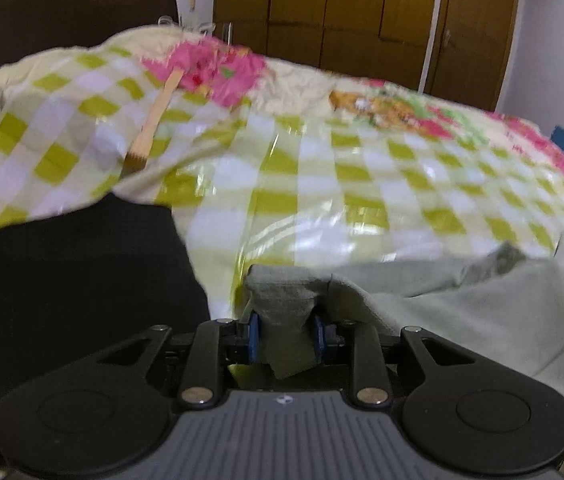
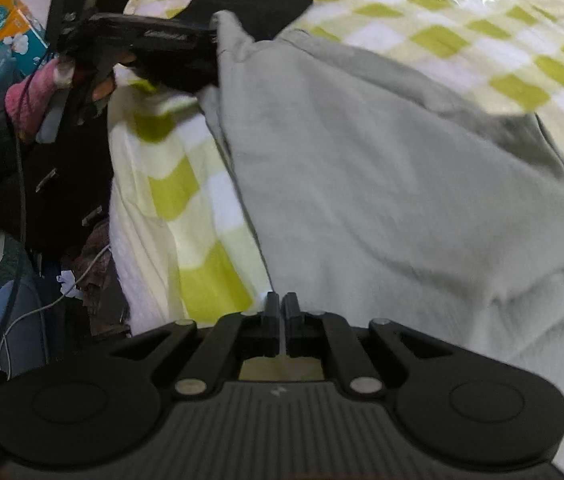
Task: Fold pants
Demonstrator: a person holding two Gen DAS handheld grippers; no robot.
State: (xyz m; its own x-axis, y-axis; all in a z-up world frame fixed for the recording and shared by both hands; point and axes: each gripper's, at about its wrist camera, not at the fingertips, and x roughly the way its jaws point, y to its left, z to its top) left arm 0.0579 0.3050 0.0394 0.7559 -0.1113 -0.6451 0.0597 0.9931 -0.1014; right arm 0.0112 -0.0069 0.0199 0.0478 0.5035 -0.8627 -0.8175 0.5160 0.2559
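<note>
Pale grey-green pants (image 2: pixel 382 168) lie spread over a green-and-white checked bed cover (image 2: pixel 482 36). In the left wrist view a bunched corner of the pants (image 1: pixel 286 300) fills the gap between the blue pads (image 1: pixel 253 338) of my left gripper (image 1: pixel 286 336), which grips it just above the cover. The right wrist view shows that same gripper (image 2: pixel 211 36) holding the far corner up in a peak. My right gripper (image 2: pixel 281 310) is at the pants' near left edge, fingers almost together with a thin pale strip of cloth pinched between them.
A black cloth (image 1: pixel 81 280) lies on the cover left of the pants, and a wooden stick (image 1: pixel 153 120) lies beyond it. A brown wardrobe (image 1: pixel 362 12) stands behind the bed. Clothes, cables and an orange packet (image 2: pixel 5 20) crowd the space beside the bed's left edge.
</note>
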